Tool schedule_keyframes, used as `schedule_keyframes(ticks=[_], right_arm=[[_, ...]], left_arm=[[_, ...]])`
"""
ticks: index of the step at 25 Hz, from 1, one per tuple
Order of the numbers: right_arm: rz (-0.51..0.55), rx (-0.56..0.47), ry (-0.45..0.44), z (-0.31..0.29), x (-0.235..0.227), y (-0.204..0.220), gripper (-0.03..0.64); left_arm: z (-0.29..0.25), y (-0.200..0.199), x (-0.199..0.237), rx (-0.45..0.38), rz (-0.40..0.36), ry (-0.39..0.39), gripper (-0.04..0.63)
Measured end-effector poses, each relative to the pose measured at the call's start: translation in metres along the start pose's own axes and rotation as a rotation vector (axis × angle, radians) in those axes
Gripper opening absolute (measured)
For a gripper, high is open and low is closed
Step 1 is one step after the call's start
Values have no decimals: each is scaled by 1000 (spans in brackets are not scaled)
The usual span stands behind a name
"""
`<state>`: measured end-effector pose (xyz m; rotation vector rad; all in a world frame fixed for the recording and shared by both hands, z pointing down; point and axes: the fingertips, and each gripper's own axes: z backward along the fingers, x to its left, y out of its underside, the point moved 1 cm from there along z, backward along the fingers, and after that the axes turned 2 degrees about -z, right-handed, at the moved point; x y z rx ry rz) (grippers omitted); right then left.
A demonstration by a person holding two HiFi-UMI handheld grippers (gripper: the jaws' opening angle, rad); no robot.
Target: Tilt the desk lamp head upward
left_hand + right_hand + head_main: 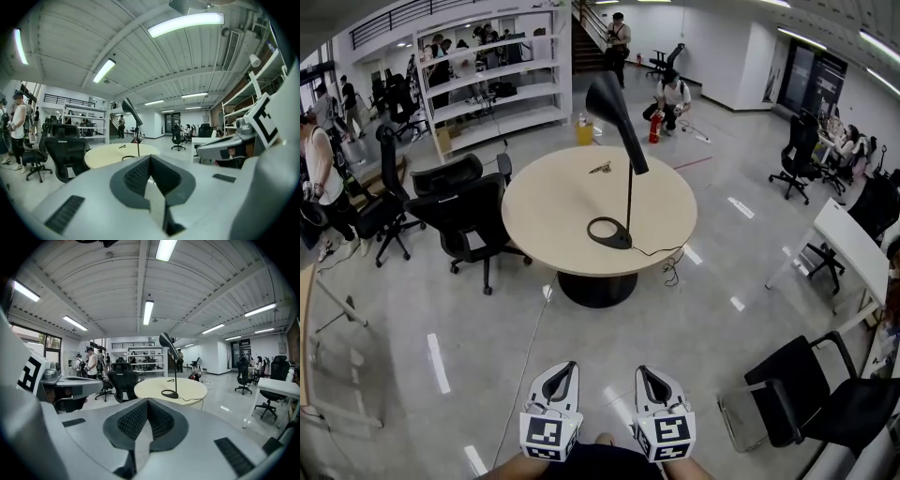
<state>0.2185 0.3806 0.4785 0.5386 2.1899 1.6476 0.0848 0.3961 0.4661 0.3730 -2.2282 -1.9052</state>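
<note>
A black desk lamp stands on a round beige table (553, 225), well ahead of both grippers. Its ring base (609, 232) lies near the table's front edge. A thin stem rises to the cone head (614, 108), which slopes down toward the right. The lamp (131, 111) appears far off in the left gripper view, and the lamp (168, 347) shows likewise in the right gripper view. My left gripper (567, 367) and right gripper (645, 372) sit side by side at the bottom, over the floor. Both are shut with nothing held, pads together in the left gripper (150, 159) and right gripper (148, 401).
Black office chairs (469, 211) crowd the table's left side. Another chair (806, 394) and a white desk (853, 244) stand at the right. The lamp's cable (661, 251) drops off the table's front right. A small object (600, 168) lies on the table. Shelving (497, 75) and people fill the back.
</note>
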Motion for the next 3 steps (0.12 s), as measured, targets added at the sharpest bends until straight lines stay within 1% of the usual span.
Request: schedule_keyframes(ticks=[3], right_arm=[[-1, -20, -7, -15, 6, -7, 15]], left_arm=[[-4, -5, 12, -12, -20, -4, 46]])
